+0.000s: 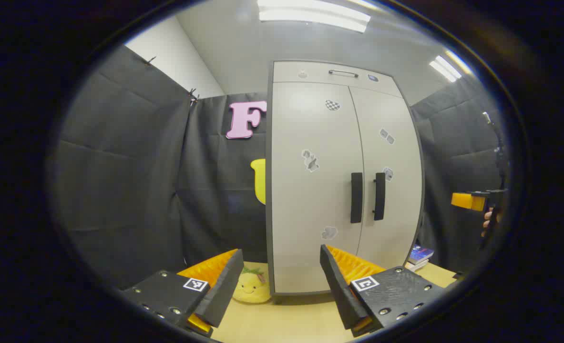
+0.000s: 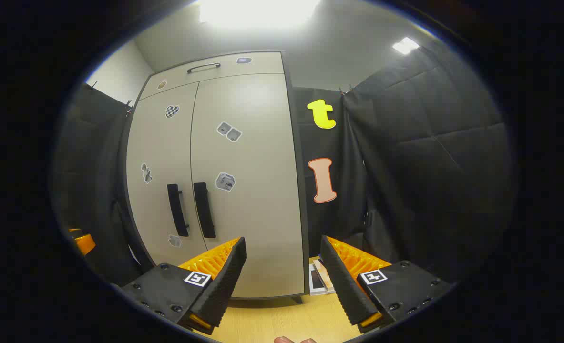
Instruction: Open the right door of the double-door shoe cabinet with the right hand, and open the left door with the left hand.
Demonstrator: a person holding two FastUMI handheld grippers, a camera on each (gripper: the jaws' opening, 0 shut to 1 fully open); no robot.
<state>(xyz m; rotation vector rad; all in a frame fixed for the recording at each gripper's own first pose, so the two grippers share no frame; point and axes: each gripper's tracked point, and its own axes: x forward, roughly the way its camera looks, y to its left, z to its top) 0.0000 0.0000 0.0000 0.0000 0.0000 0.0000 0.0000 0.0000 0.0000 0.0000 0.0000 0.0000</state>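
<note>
A pale grey double-door shoe cabinet [image 1: 310, 190] [image 2: 243, 190] stands on a wooden table, both doors closed. Two black vertical handles sit side by side at the centre seam: the left door's handle [image 1: 356, 197] [image 2: 178, 209] and the right door's handle [image 1: 379, 196] [image 2: 204, 209]. My left gripper [image 1: 282, 276] is open, short of the cabinet's lower left front, touching nothing. My right gripper [image 2: 284, 271] is open in front of the cabinet's lower right corner, also apart from it. In the left gripper view the right gripper [image 1: 475, 201], held by a hand, shows at the far right edge.
A yellow plush toy [image 1: 252, 288] lies on the table [image 1: 291, 319] by the cabinet's left foot. Books [image 1: 420, 255] [image 2: 321, 278] lie to the cabinet's right. A top drawer with a metal handle [image 1: 343, 72] crowns the cabinet. Black cloth walls close in on both sides.
</note>
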